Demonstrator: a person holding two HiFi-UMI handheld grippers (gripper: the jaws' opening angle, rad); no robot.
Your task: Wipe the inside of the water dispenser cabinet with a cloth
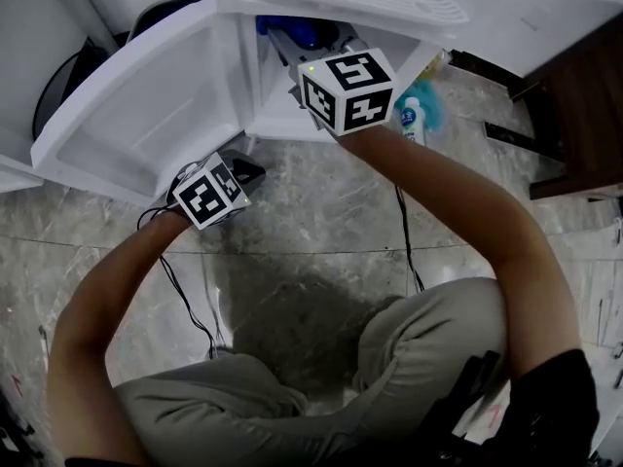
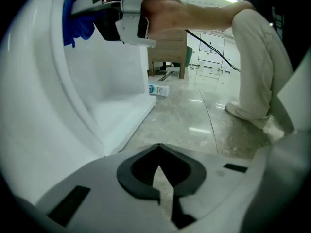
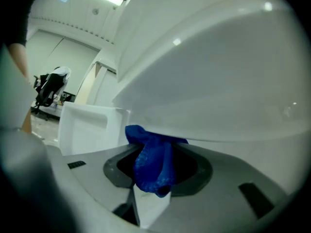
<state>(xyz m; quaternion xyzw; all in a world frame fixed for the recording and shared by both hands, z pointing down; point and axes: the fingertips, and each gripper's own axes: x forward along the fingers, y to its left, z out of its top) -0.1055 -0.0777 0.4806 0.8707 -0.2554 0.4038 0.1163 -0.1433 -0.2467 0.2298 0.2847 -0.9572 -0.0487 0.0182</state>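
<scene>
The white water dispenser's cabinet [image 1: 277,115] stands open, its door [image 1: 146,95] swung out to the left. My right gripper [image 1: 313,39] reaches level into the cabinet, shut on a bunched blue cloth [image 1: 304,29]. In the right gripper view the cloth [image 3: 153,164] fills the gap between the jaws [image 3: 155,178] and touches the white inner surface [image 3: 218,81] above it. The left gripper view shows that cloth [image 2: 75,16] high against the cabinet wall. My left gripper [image 1: 243,170] hangs below the door's lower edge, tilted down at the floor, shut with nothing in it [image 2: 158,171].
A small white and blue bottle [image 1: 411,120] lies on the marble floor right of the cabinet, also seen as the bottle [image 2: 158,90]. A dark wooden unit [image 1: 584,105] stands at the right. Black cables [image 1: 190,305] trail over the floor by the person's knees.
</scene>
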